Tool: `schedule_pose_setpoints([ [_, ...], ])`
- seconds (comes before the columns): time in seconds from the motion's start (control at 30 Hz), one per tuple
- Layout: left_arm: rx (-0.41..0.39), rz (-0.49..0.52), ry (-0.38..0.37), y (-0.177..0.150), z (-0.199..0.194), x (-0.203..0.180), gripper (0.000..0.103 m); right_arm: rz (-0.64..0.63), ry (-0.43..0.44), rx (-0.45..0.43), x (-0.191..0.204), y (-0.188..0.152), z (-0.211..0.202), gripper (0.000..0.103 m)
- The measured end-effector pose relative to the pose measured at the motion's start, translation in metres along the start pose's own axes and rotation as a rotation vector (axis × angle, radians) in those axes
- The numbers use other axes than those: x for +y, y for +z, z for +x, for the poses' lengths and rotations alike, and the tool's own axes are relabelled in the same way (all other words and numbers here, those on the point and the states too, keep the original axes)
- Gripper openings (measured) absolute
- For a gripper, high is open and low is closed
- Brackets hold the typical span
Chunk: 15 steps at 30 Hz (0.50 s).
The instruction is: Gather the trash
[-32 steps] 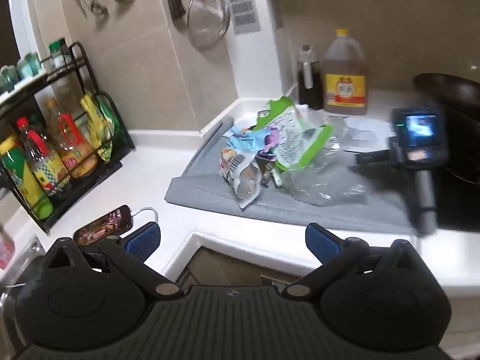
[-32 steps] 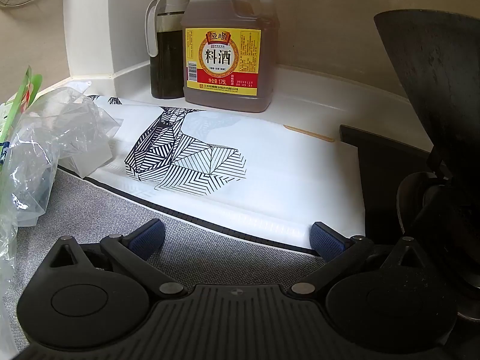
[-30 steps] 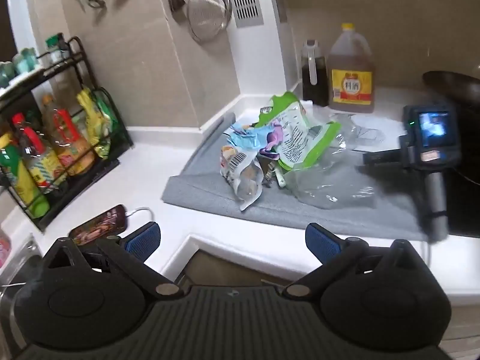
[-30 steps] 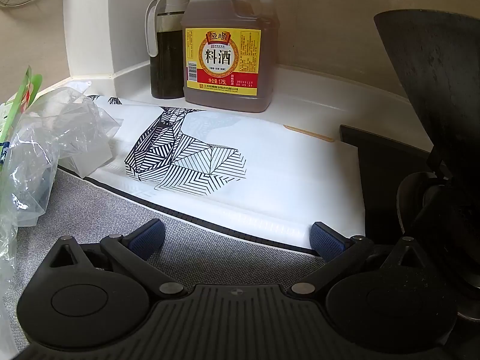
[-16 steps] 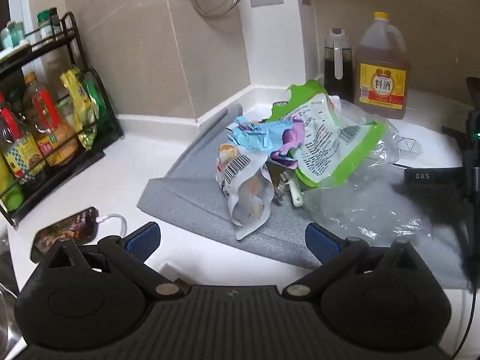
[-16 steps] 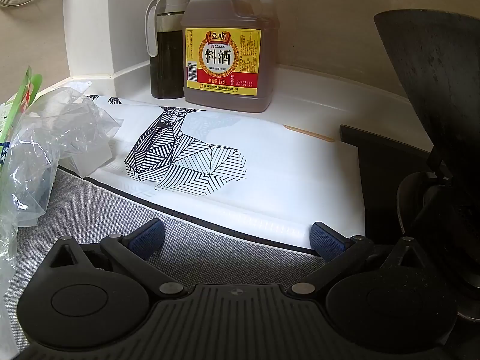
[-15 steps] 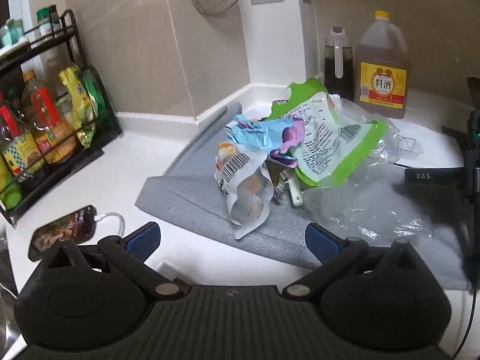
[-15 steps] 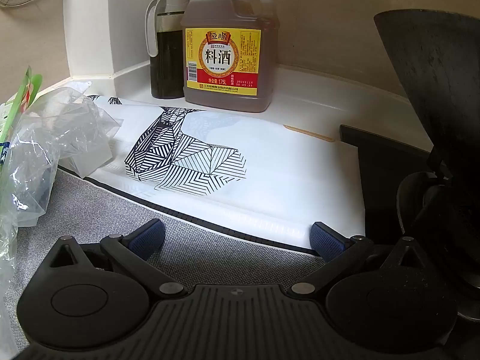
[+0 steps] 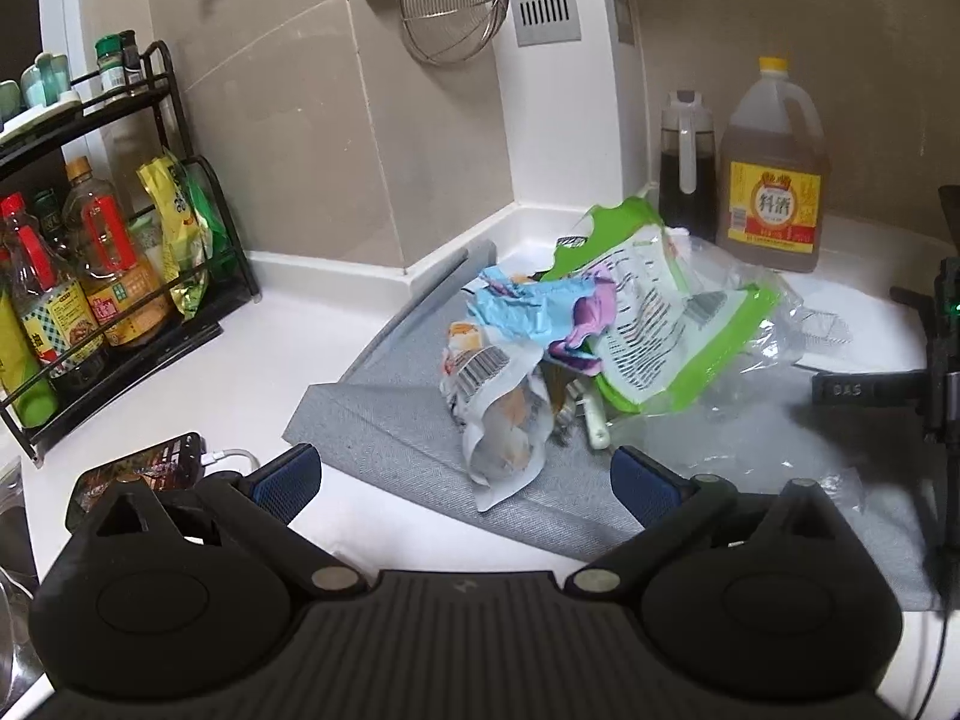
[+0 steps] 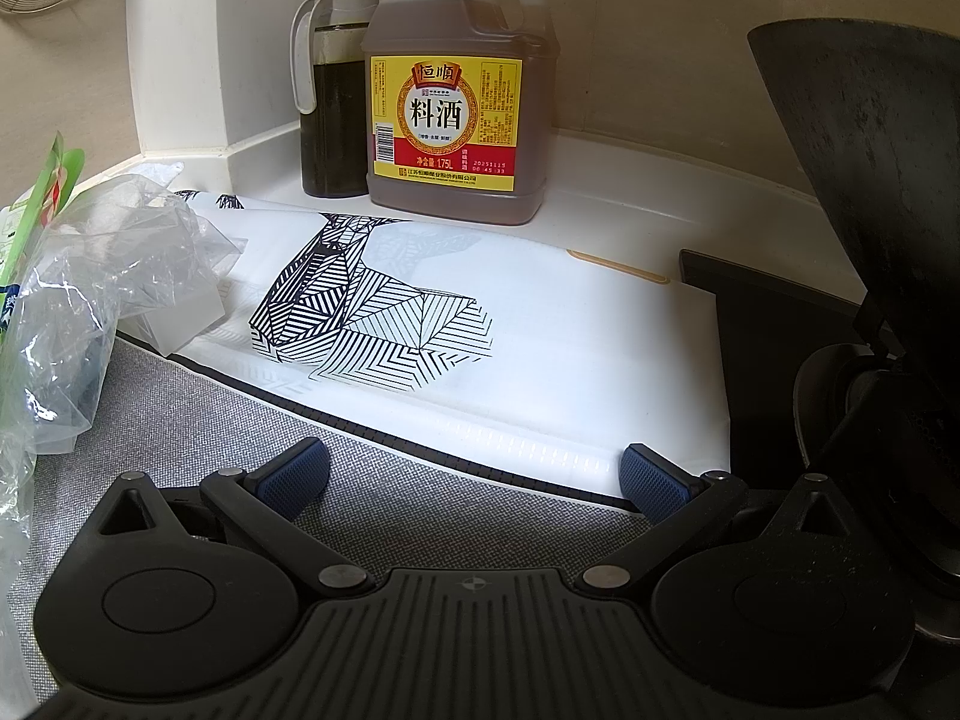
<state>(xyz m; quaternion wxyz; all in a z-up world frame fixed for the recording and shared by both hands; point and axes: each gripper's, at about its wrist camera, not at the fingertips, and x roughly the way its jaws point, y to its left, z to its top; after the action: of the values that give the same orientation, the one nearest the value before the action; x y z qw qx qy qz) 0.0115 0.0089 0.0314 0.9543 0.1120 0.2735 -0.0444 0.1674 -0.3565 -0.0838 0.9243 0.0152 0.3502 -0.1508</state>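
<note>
- Left gripper hovered near heaped wrappers on grey mat, jaws apart, empty.
- Right gripper rested far right over mat beside cooking wine jug, jaws spread, empty.

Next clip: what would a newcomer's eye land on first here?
The heap of crumpled wrappers on the grey mat, topped by a green-edged bag, right ahead of the open left gripper. In the right wrist view, the yellow-labelled cooking wine jug stands in the corner behind a white bag with a striped print.
</note>
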Motion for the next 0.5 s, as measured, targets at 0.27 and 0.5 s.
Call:
schedule_pose_setpoints([
  [0.27, -0.011, -0.031, 0.007, 0.011, -0.015, -0.051, 0.103, 0.000, 0.000, -0.001, 0.000, 0.000, 0.000, 0.103],
  [0.5, 0.004, -0.060, 0.052, 0.007, -0.033, -0.058, 0.103, 0.009, -0.011, 0.000, 0.001, 0.001, 0.000, 0.103],
])
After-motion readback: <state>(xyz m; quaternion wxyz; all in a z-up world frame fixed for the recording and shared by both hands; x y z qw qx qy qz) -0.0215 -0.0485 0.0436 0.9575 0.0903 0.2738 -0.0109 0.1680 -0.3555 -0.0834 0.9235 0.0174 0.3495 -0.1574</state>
